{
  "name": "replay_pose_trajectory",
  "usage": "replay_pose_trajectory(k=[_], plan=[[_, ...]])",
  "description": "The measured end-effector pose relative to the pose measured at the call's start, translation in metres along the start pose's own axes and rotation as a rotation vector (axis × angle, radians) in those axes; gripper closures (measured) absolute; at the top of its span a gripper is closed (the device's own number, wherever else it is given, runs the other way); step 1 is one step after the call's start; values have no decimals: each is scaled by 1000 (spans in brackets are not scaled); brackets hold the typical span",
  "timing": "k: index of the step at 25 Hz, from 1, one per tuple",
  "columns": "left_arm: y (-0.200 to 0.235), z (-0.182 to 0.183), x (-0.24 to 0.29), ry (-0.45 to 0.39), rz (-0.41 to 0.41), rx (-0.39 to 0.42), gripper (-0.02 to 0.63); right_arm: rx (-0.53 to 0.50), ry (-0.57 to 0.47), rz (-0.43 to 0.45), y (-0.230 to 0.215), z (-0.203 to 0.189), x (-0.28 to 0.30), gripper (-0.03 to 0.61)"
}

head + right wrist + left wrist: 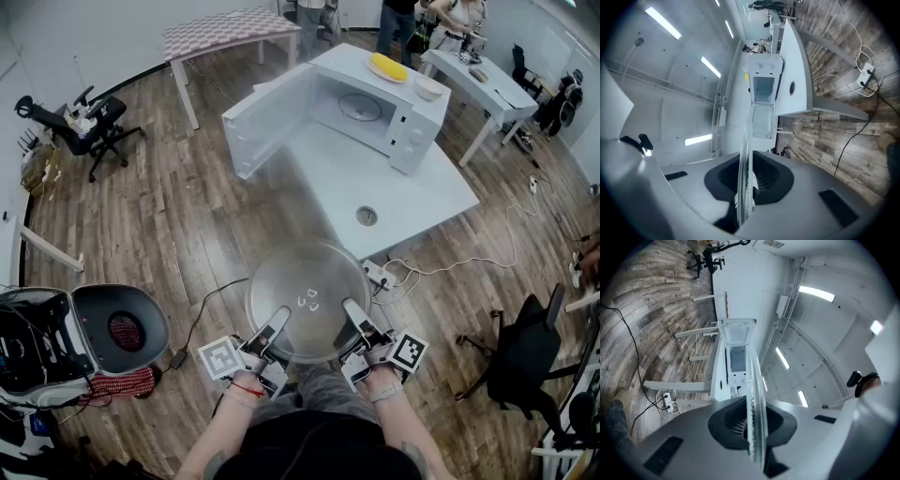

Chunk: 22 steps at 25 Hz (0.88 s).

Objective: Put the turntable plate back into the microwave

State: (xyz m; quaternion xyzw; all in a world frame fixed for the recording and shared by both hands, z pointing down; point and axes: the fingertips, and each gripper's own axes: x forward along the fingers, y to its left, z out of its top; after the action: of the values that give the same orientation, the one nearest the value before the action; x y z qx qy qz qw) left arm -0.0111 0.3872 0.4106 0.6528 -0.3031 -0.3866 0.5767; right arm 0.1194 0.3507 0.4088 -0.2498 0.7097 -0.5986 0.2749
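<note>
At the far left on the wooden floor [187, 225] stands a white round-bodied appliance [37, 347] with its grey lid [120, 328] swung open. The hollow of the lid holds something round and dark red. It is too small to name.

The left tool [277, 321] is clamped on the near left rim of the clear round glass turntable plate [307, 300]. In the left gripper view the plate [754, 418] stands edge-on, with the dark ribbed pads [733, 420] of the left tool [752, 427] pressed against its two faces. The plate hangs level above the floor, just in front of the near edge of the white desk [412, 178], and well apart from the oven.

The right tool [352, 311] grips the near right rim the same way. In the right gripper view its pads [761, 176] close on the thin glass edge [744, 178].

Farther back on the desk sits the white boxy microwave [412, 131]. Its door [267, 122] is swung wide to the left. On the floor of its open cavity lies what appears to be a round roller ring [360, 108].

On top of the microwave a pale plate holds a yellow oblong item [388, 67], and to its right stands a small white bowl [428, 89] whose contents cannot be seen. Both gripper views look straight at the open cavity [737, 357] [764, 89].
</note>
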Motion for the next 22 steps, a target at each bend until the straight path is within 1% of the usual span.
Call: replay_pose_trajectory(k=[8,15,16,18,19,20,22], plan=[[2,7,18,17,-10,5,583,-1,-11,-4,-3,15,8,538],[7,21,21,5,4,-15,583,18,-10,-8,-8,16,24,537],[10,23,20,-3,8,-36,583,21,-9,-8,-9,17,27,537],[22,26,19,-25,19,-109,583,24,-9,-11,-11,18,33,537],[26,28,19,-32,23,-132,583,25,-11,-13,-11,20,35,537],[25,31,23,-28,22,-121,583,26,-12,-15,-13,22,38,537],[14,37,34,-3,11,-38,583,22,-12,-19,-15,27,43,537]])
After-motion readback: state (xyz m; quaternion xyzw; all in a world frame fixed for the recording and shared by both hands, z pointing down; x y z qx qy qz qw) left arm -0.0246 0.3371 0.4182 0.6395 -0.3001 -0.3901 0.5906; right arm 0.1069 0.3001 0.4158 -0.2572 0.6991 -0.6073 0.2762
